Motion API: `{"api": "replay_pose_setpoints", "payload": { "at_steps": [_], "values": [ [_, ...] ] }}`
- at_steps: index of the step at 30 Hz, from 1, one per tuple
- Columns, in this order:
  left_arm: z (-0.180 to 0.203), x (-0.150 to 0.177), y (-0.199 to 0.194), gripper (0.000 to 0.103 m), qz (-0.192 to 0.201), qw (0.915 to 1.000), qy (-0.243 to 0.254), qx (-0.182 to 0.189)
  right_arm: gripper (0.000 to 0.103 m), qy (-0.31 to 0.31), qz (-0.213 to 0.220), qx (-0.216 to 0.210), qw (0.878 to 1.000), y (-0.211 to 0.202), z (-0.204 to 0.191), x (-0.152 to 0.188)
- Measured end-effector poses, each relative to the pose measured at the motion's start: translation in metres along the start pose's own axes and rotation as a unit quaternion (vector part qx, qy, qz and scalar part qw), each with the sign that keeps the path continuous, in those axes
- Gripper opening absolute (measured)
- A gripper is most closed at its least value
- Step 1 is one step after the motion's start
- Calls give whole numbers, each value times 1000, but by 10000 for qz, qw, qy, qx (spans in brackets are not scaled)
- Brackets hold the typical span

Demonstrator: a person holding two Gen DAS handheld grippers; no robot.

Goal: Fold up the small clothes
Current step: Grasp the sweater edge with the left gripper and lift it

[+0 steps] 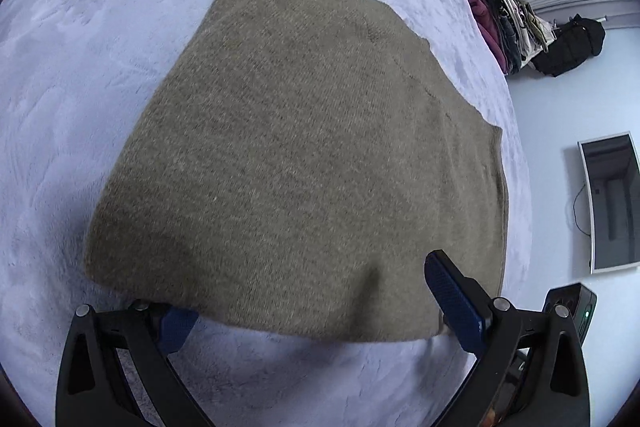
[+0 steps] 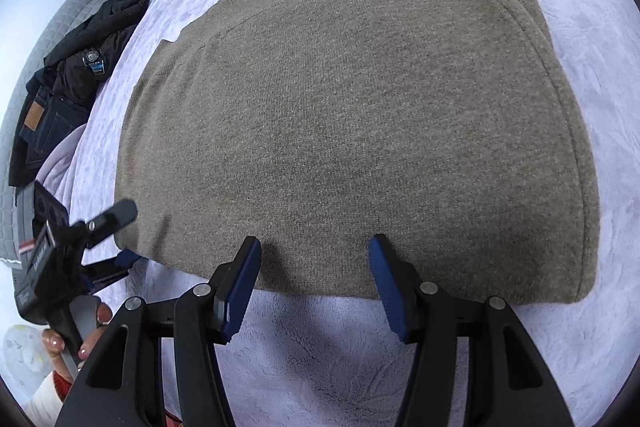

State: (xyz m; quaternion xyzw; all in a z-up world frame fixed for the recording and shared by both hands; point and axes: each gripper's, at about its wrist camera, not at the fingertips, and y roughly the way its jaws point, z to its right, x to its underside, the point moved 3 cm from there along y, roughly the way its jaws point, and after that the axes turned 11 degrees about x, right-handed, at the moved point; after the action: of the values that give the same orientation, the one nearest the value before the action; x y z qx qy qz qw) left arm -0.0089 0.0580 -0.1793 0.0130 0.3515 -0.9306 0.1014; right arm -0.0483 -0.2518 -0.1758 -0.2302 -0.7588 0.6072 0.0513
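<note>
On the pale fleecy bed cover (image 2: 340, 347) lies one brown knitted sweater (image 2: 360, 115), folded and spread flat. Both grippers tilt steeply down at its near edge. One right gripper (image 2: 316, 267) hovers with jaws about half open — its blue pads (image 2: 384, 267) over the hem, clamping nothing. One left gripper (image 1: 304, 307) stands wide open at the sweater's corner — one finger under the edge, the other above. A hand (image 2: 80, 331) grasps its handle. Clothes (image 1: 508, 27) are piled beyond.
</note>
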Motion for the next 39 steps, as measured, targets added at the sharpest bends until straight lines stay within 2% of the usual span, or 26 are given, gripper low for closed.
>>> {"api": "replay_pose_setpoints", "payload": {
  "at_steps": [4, 6, 11, 16, 17, 20, 21, 24, 26, 28, 29, 31, 33, 35, 37, 39],
  "values": [
    [41, -15, -2, 102, 445, 9981, 424, 56, 60, -34, -4, -69, 10000, 0, 1, 0],
    [55, -20, 2, 102, 541, 9961, 689, -66, 60, -50, -7, -90, 9999, 0, 2, -1],
    [38, -26, 20, 102, 312, 9934, 701, -855, 60, -136, 81, -115, 9998, -14, 0, -8],
    [13, -24, 8, 101, 423, 9923, 358, -1107, 60, -424, 167, -203, 9988, -33, -4, -30],
    [10, -22, 6, 98, 433, 9920, 316, -1144, 60, -454, 165, -219, 9986, -35, -6, -35],
    [3, -24, 6, 75, 421, 9893, 334, -1359, 60, -544, 178, -337, 9978, -40, -13, -54],
    [4, -26, 7, 57, 409, 9863, 431, -1541, 60, -596, 185, -362, 9974, -41, -17, -60],
    [16, -28, 13, 28, 357, 9756, 956, -1946, 60, -781, 109, -481, 9957, -40, -33, -76],
    [30, -27, 16, 21, 418, 9611, 1466, -2304, 60, -855, -31, -554, 9948, -35, -43, -83],
    [43, -21, 19, 17, 499, 9395, 2097, -2661, 60, -926, -171, -636, 9935, -31, -55, -89],
    [49, -16, 21, 17, 516, 9265, 2427, -2830, 60, -987, -251, -676, 9925, -29, -62, -93],
    [61, -6, 28, 17, 536, 8940, 3126, -3164, 60, -1131, -343, -724, 9903, -27, -76, -99],
    [70, 3, 32, 17, 568, 8640, 3692, -3377, 66, -1323, -443, -795, 9870, -27, -92, -106],
    [75, 9, 31, 17, 577, 8454, 4029, -3459, 70, -1525, -571, -897, 9826, -26, -111, -116],
    [77, 13, 34, 17, 563, 8308, 4281, -3512, 70, -1740, -770, -1026, 9764, -23, -136, -126],
    [79, 18, 37, 17, 550, 8156, 4516, -3574, 76, -2013, -1045, -1163, 9670, -18, -167, -135]
  ]
}}
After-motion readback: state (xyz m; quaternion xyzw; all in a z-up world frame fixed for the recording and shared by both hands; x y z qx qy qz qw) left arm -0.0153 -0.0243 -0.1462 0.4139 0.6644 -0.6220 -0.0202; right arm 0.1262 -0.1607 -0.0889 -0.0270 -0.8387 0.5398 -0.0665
